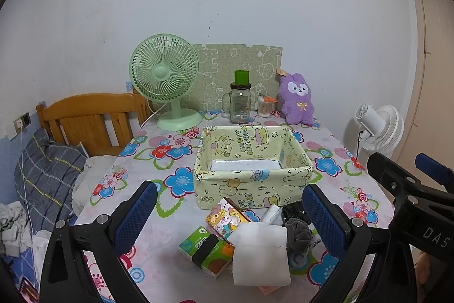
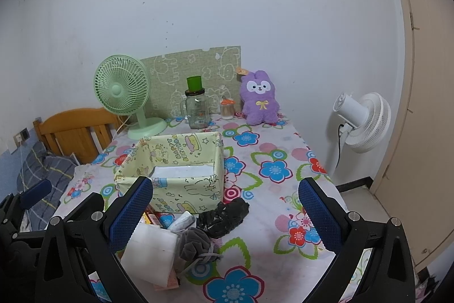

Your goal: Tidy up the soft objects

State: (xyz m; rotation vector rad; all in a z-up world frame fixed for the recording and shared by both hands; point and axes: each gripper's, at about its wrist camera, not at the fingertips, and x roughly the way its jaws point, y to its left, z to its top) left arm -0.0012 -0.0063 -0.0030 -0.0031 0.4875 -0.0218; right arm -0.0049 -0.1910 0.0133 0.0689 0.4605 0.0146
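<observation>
white foam pad point(image 1: 261, 253) | square, folded | on floral tablecloth point(image 1: 159, 161)

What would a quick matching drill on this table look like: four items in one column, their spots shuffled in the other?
Things:
1. purple plush bunny
2. green desk fan
3. white foam block
4. black plastic bag

Places:
A. far left of the table, by the wooden headboard
B. nearest the camera in the pile, in front of the fabric storage box
C. far end of the table, propped upright against the wall
D. lying just right of the box's near corner

Pairs: 1-C, 2-A, 3-B, 4-D
</observation>
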